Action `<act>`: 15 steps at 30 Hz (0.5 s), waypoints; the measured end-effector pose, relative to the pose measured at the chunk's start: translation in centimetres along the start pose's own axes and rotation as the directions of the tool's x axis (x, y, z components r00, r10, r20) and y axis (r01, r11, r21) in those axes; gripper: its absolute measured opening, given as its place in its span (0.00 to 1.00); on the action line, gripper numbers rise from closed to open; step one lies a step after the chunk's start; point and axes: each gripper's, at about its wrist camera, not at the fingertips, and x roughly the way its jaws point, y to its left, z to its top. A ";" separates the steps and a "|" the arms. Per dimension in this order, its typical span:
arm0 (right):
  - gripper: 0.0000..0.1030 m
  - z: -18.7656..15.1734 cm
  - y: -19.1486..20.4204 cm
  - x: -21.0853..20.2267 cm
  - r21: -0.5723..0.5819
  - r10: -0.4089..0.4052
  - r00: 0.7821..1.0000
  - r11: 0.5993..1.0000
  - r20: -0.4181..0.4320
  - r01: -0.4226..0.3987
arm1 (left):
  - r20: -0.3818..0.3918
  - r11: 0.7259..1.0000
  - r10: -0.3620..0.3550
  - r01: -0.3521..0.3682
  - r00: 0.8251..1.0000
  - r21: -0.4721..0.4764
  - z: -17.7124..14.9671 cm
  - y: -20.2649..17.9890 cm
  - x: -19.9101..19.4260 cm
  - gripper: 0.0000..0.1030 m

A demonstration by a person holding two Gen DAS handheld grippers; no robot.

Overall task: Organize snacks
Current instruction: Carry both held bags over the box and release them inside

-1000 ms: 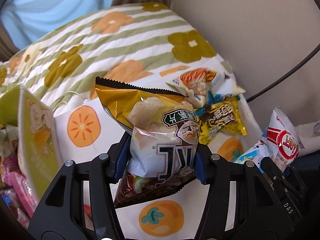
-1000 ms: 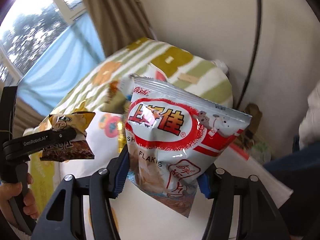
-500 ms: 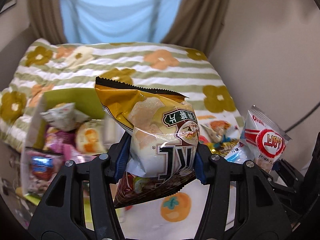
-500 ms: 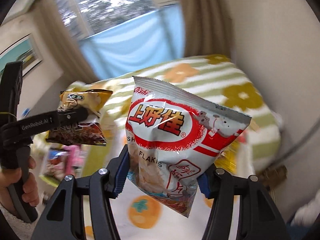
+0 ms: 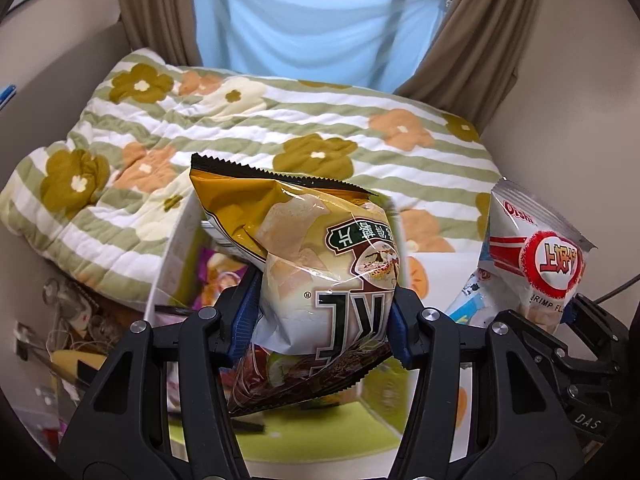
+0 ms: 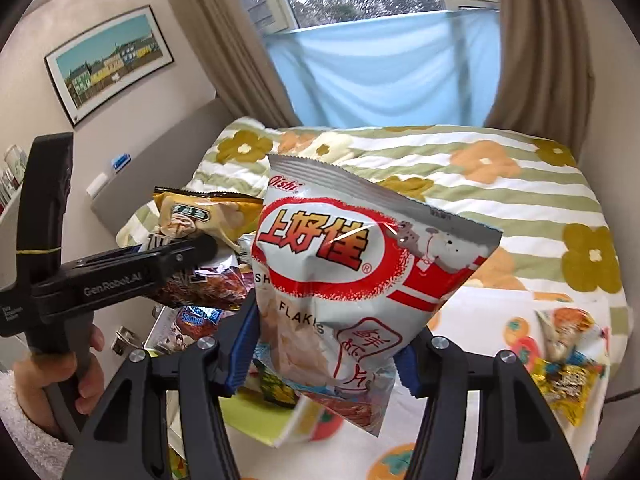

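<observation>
Carrying step: left gripper (image 5: 322, 320) clamps the gold chip bag (image 5: 304, 260), right gripper (image 6: 326, 354) the Oishi shrimp-flakes bag (image 6: 344, 264); next, lower both into the green box (image 5: 320, 428) at six o'clock.

The crinkly foil snack bag (image 5: 320, 280) is golden yellow above, white in the middle and dark brown below, with a green label. The glossy plastic shrimp-flakes packet (image 6: 352, 272) is white and silver with a red oval and red characters. At twelve o'clock, the quilted bedspread (image 5: 256, 120) bears green-and-white stripes with olive, orange and cream flowers.
</observation>
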 end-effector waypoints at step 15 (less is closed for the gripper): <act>0.53 -0.1 0.4 5.4 0.076 -0.060 0.992 0.995 -0.115 0.069 | -0.035 0.992 -0.077 0.080 0.996 0.098 2.9 0.7 5.5 1.00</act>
